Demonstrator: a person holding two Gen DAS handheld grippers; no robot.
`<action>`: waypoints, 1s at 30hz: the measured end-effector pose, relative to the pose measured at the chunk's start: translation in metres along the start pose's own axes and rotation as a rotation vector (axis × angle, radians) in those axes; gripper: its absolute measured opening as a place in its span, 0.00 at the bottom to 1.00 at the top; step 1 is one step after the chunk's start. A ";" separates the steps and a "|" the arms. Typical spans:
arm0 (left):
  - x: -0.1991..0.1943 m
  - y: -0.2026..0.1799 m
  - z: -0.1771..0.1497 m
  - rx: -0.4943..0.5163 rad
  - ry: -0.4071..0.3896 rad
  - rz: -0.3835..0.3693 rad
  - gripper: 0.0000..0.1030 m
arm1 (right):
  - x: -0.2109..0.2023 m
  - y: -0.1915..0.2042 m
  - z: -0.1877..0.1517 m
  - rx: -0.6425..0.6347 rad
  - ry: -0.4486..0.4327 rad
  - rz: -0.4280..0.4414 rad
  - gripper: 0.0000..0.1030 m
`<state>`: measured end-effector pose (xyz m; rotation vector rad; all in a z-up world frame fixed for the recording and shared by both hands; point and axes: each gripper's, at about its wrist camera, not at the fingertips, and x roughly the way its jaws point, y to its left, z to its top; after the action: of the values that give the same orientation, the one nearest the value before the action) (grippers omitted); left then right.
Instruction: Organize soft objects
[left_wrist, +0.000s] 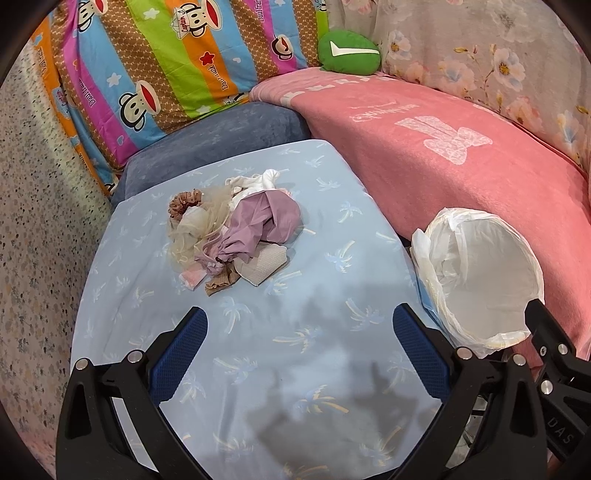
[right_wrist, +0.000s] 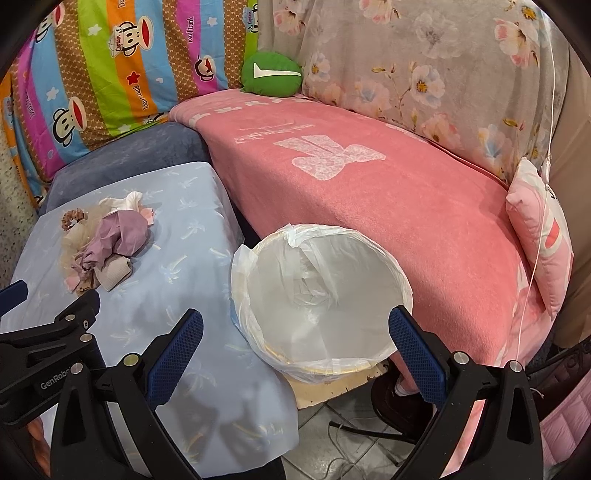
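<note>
Left gripper (left_wrist: 299, 328) agape, pile (left_wrist: 232, 229) tangled

From where I'm steering, the pile of soft stuff (left_wrist: 236, 229) sits on the sheet-covered stool (left_wrist: 258, 369), toward its far left. The lined bin (right_wrist: 317, 295) stands right of the stool, wedged against the sofa (right_wrist: 369, 206). A small cushion (right_wrist: 271, 74) rests at the sofa's back corner, behind everything.

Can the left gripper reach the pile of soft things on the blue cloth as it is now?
Probably yes. The left gripper is open and faces the pile across bare blue cloth, with nothing between them. The lined bin stands off to its right.
</note>
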<state>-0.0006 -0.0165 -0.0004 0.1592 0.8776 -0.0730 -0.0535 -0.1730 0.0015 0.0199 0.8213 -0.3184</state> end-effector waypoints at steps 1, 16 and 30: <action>0.000 0.000 0.000 0.000 0.000 -0.001 0.93 | 0.000 0.000 0.000 0.001 0.000 0.000 0.94; -0.001 0.000 0.001 0.000 -0.002 -0.001 0.93 | 0.000 0.000 0.000 0.000 -0.001 0.001 0.94; -0.003 0.002 0.001 0.000 -0.009 -0.003 0.93 | -0.002 0.001 0.003 0.004 -0.006 -0.003 0.94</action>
<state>-0.0019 -0.0142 0.0031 0.1577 0.8691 -0.0771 -0.0523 -0.1717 0.0052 0.0215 0.8147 -0.3231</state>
